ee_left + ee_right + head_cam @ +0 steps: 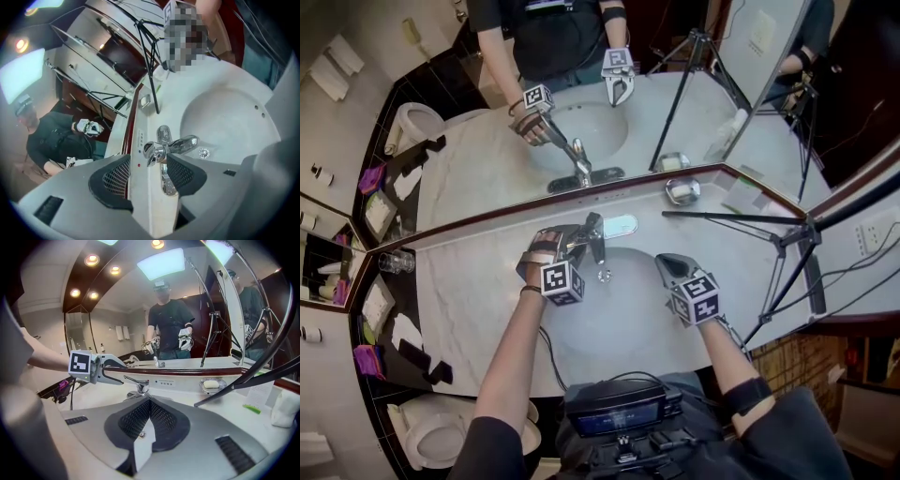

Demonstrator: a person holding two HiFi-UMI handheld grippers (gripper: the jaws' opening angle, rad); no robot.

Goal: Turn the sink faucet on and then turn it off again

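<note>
Straddling the faucet lever (155, 151), left gripper (574, 246) has jaws wide, not pinching; right gripper (664, 262) closed, empty, at three o'clock; no water seen, so both turns likely remain.

Grey tongs (149, 404), black mesh pads (163, 419), black-and-white marker cubes (563, 281)

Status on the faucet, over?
Left hand-held gripper open, jaws straddling faucet lever. Right hand-held gripper shut, empty, over basin. Nothing blocking the lever.
</note>
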